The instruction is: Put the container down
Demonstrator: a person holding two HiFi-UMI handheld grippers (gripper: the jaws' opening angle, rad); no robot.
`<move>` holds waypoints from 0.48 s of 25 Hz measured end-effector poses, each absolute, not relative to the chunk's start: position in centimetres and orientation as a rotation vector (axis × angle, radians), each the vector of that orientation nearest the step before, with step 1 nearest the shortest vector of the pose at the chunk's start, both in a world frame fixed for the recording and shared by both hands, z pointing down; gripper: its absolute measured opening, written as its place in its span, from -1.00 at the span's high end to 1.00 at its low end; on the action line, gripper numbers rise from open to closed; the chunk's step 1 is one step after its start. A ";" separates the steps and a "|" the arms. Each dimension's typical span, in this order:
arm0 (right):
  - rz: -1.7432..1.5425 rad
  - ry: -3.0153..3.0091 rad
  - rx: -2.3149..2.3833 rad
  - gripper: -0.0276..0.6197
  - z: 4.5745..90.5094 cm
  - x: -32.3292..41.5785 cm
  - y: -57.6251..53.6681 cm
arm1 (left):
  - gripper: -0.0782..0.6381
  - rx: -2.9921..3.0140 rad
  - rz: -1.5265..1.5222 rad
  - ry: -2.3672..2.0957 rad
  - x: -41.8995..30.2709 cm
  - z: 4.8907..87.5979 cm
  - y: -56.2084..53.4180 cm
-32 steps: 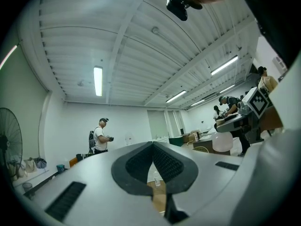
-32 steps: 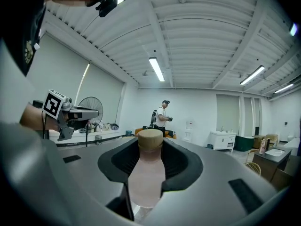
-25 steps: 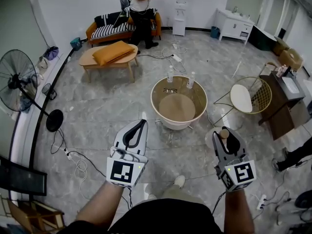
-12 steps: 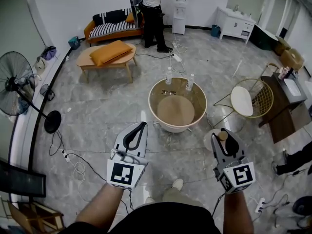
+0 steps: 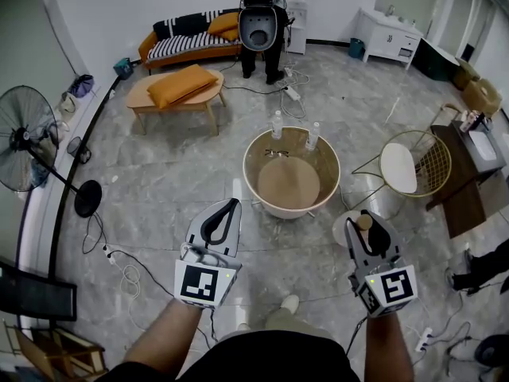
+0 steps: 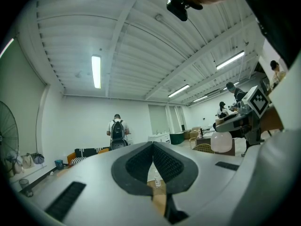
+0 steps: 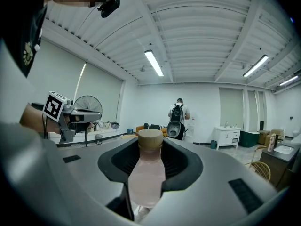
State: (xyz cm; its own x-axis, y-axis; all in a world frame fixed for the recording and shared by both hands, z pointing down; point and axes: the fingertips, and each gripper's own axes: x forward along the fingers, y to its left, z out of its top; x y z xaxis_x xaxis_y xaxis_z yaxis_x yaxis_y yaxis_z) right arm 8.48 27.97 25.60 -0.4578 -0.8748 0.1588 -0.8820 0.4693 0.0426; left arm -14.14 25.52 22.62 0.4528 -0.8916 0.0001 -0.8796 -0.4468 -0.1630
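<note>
My right gripper [image 5: 369, 228] is shut on a pale pink translucent bottle [image 7: 146, 175] with a tan round cap [image 7: 150, 139]; the bottle stands upright between the black pads and the cap [image 5: 363, 221] pokes out above them. The same bottle [image 6: 221, 141] shows at the right of the left gripper view. My left gripper [image 5: 224, 215] is shut with nothing in it, its pads [image 6: 164, 164] meeting at the tip. Both grippers are held level, short of a round tub-like table [image 5: 250, 177] ahead.
On the round table stand two clear bottles [image 5: 277, 123] [image 5: 312, 134] and a pair of glasses [image 5: 277, 153]. A wire chair [image 5: 409, 161] is at its right, a fan [image 5: 24, 138] far left, cables [image 5: 119, 261] on the floor, a person [image 5: 262, 22] by the sofa.
The person at the far wall has walked right and now stands with a backpack toward me. Both grippers keep their places in the view, the right still holding the bottle.
</note>
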 end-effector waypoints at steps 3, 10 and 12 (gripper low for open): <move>0.071 -2.557 1.532 0.45 25.6 9.3 27.1 | 0.74 -2.553 -0.131 1.569 -13.2 22.6 24.7; 0.053 -2.578 1.504 0.45 25.4 11.8 24.7 | 0.74 -2.533 -0.122 1.594 -10.7 22.4 22.6; 0.045 -2.589 1.489 0.45 25.2 12.2 23.8 | 0.74 -2.526 -0.124 1.610 -10.2 22.4 21.8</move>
